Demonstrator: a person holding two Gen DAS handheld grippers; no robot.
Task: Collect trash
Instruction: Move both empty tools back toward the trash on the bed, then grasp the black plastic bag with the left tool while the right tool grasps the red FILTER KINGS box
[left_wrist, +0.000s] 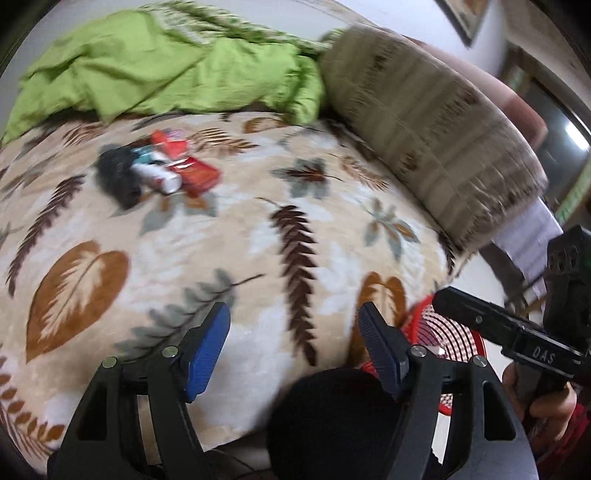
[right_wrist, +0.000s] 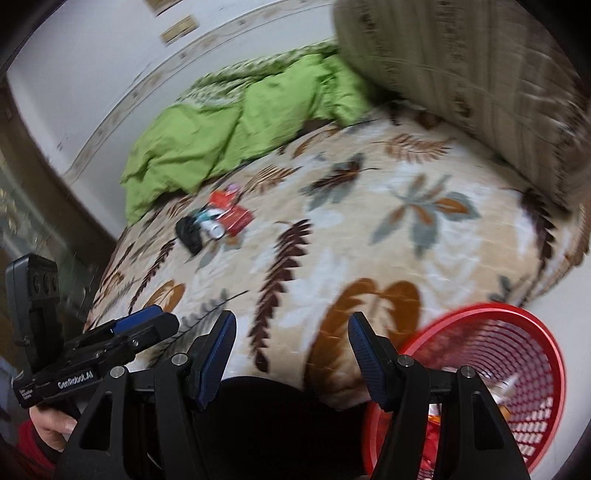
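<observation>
Both the left gripper (left_wrist: 294, 334) and right gripper (right_wrist: 291, 341) gape empty; the trash pile (left_wrist: 162, 168) on the bed (left_wrist: 229, 236) (light, crushable packets) likely wants pinching at edges

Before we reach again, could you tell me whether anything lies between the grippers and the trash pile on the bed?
Nothing visible: only bare leaf-print blanket separates the open left gripper and right gripper from the trash pile.

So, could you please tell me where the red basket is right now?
The red basket sits low on the right in the right wrist view, on the floor beside the leaf-patterned bed, just right of the right tool.
</observation>
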